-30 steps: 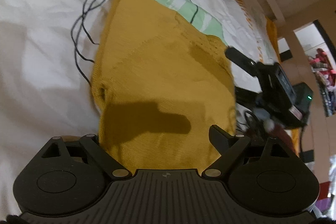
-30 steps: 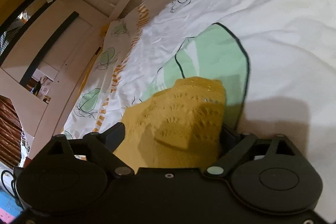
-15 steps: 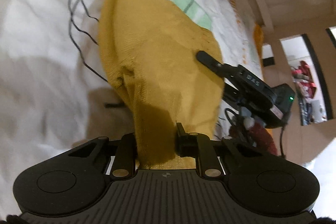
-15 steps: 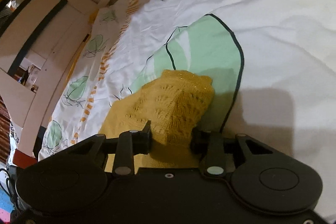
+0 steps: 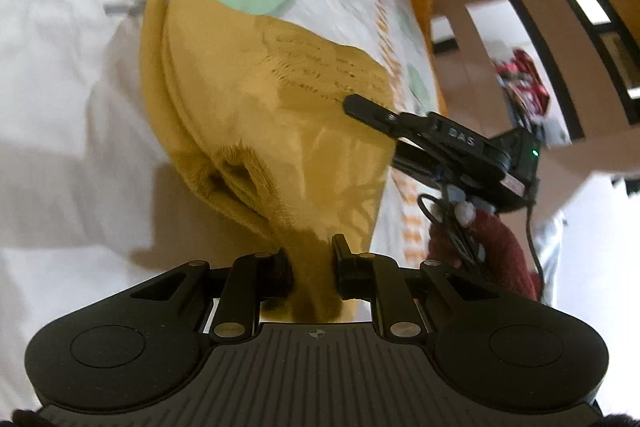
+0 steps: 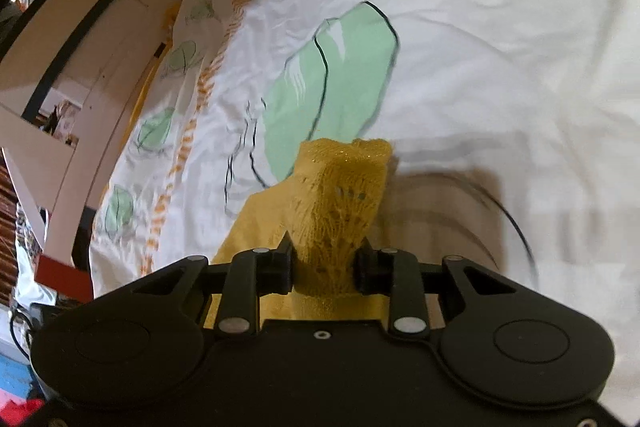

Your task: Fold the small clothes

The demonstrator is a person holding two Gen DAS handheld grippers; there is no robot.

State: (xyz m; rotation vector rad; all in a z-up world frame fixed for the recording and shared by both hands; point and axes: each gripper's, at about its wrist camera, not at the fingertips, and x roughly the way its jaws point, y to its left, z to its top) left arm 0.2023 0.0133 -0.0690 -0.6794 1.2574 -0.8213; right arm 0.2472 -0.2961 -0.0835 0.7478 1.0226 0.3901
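A small mustard-yellow knitted garment [image 5: 256, 95] lies partly lifted off a white bedsheet. My left gripper [image 5: 313, 267] is shut on its near edge, the cloth bunched between the fingers. My right gripper [image 6: 326, 265] is shut on the lacy openwork end of the same garment [image 6: 340, 187]. In the left wrist view the right gripper [image 5: 360, 105] shows at the right, holding the garment's far corner. The cloth hangs stretched between the two grippers above the sheet.
The white bedsheet [image 6: 500, 47] has green leaf prints [image 6: 332, 79] and orange marks. A wooden bed frame [image 6: 100, 67] runs along the left in the right wrist view. A dark red sleeve [image 5: 480, 247] and cables are behind the right gripper.
Both grippers closed on the garment's edges and lifted it up off the sheet; the cloth now hangs bunched between them instead of lying flat.
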